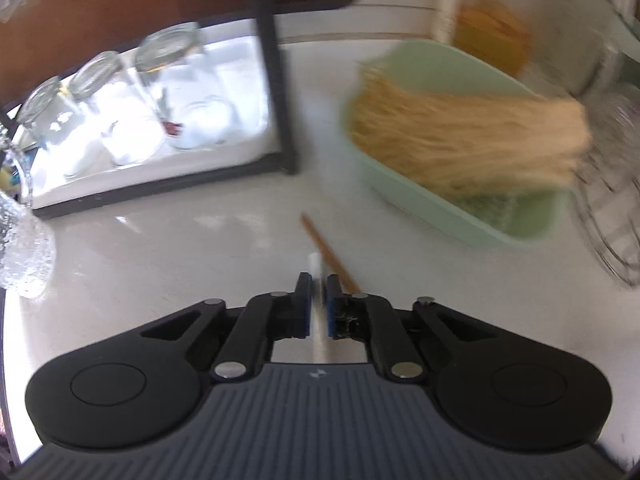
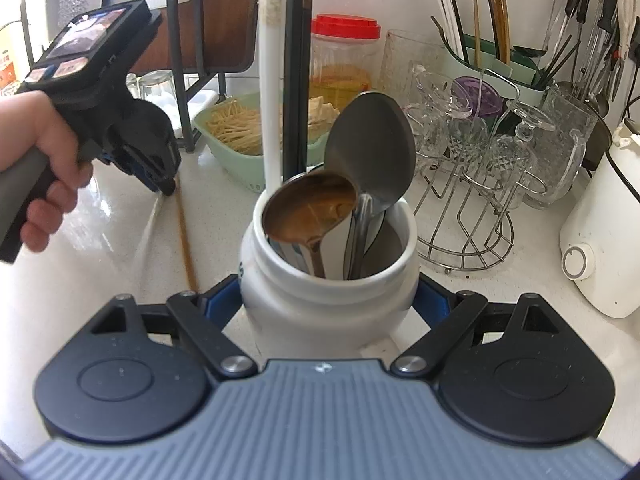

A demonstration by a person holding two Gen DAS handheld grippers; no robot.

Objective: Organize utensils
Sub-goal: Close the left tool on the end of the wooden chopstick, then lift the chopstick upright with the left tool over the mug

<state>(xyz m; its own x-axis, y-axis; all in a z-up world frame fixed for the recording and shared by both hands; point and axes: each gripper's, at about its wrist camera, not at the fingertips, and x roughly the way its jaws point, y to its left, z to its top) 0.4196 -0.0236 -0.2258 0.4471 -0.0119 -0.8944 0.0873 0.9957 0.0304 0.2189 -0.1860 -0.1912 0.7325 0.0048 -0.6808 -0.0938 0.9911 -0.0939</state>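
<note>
Two chopsticks sit at the left gripper — a white one pinched between its nearly closed jaws, a brown one lying on the counter toward one o'clock. Right gripper clamps the white jar.

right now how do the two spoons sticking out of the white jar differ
The front spoon has a brownish, copper-toned bowl, while the rear spoon is plain silver-grey. The front spoon's bowl sits low, just above the rim of the white jar, and the rear spoon rises well higher. The rear spoon's bowl also looks larger. Both stand handle-down in the jar, bowls up.
</note>
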